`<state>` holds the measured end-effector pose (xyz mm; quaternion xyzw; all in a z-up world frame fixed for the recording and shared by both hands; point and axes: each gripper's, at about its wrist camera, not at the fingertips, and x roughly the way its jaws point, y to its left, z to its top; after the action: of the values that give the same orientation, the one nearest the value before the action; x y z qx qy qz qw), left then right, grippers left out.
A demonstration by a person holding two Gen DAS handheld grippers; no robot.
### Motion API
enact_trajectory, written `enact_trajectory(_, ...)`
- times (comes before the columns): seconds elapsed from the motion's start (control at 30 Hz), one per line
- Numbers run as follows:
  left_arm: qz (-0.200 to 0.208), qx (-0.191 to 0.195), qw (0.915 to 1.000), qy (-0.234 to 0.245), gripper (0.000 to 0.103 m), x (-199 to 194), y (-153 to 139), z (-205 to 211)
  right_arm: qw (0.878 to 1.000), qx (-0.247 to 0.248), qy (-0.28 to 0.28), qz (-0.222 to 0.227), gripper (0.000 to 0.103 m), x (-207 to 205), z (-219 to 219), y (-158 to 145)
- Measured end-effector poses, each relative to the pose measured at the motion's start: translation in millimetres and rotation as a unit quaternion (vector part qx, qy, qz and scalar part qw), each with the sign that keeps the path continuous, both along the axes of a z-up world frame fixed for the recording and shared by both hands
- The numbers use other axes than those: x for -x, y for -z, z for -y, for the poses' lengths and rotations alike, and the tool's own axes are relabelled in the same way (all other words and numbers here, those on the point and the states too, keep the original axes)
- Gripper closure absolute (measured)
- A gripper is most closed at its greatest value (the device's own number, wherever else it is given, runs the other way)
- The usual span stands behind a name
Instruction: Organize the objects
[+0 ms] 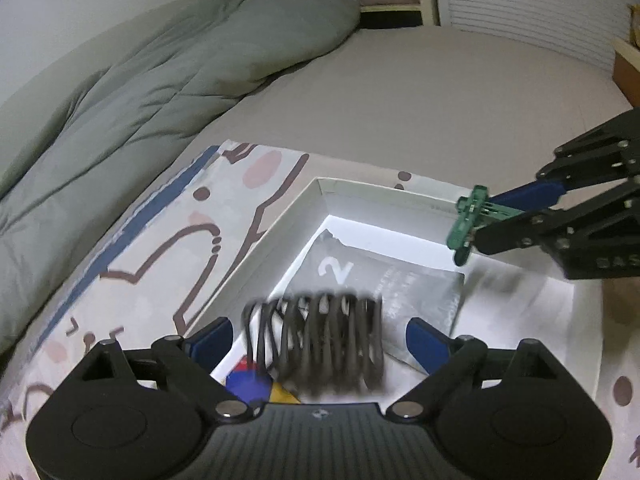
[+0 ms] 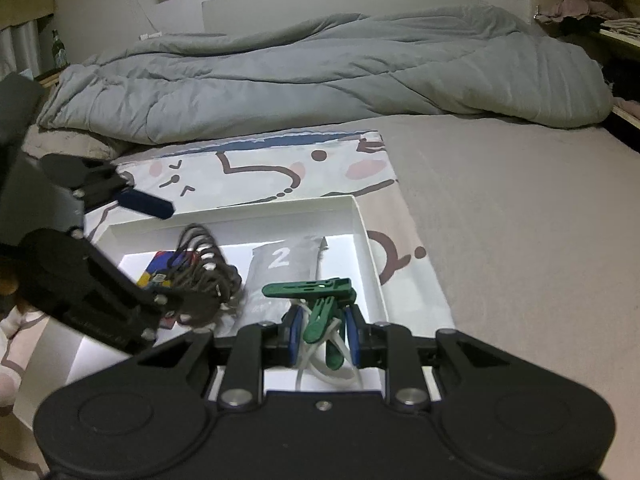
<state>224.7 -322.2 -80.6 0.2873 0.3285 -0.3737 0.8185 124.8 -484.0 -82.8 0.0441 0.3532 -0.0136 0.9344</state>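
A dark coiled metal spring, blurred, hangs over the open white box. It sits between the spread fingers of my left gripper, and neither blue pad touches it. My right gripper is shut on green clothespins, held above the box's right side; a white plastic piece shows under them. Inside the box lie a grey packet marked "2" and a colourful card.
The box rests on a patterned cloth spread over a bed with a beige sheet. A bunched grey duvet lies along the far side. Shelves with clothes stand beyond the bed.
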Motion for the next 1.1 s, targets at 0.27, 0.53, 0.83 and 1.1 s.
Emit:
enact_trajectory(0.27, -0.028, 0.027, 0.9985, -0.039, 0.01, 7, 0, -20, 1.0, -0.008, 0.016, 0.008, 0.056, 4, 1, -7)
enact_trajectory(0.53, -0.052, 0.068, 0.9936, -0.074, 0.01, 18, -8, -39, 1.0, -0.006, 0.016, 0.009, 0.056, 15, -6, -20)
enact_trajectory(0.83, -0.054, 0.094, 0.9895, -0.096, 0.01, 38, -24, -55, 1.0, -0.004, 0.019, 0.012, 0.056, 31, -19, -34)
enact_trajectory(1.1, -0.058, 0.122, 0.9826, -0.127, 0.01, 58, -40, -76, 1.0, -0.011, 0.02, 0.02, 0.056, 52, -32, -45)
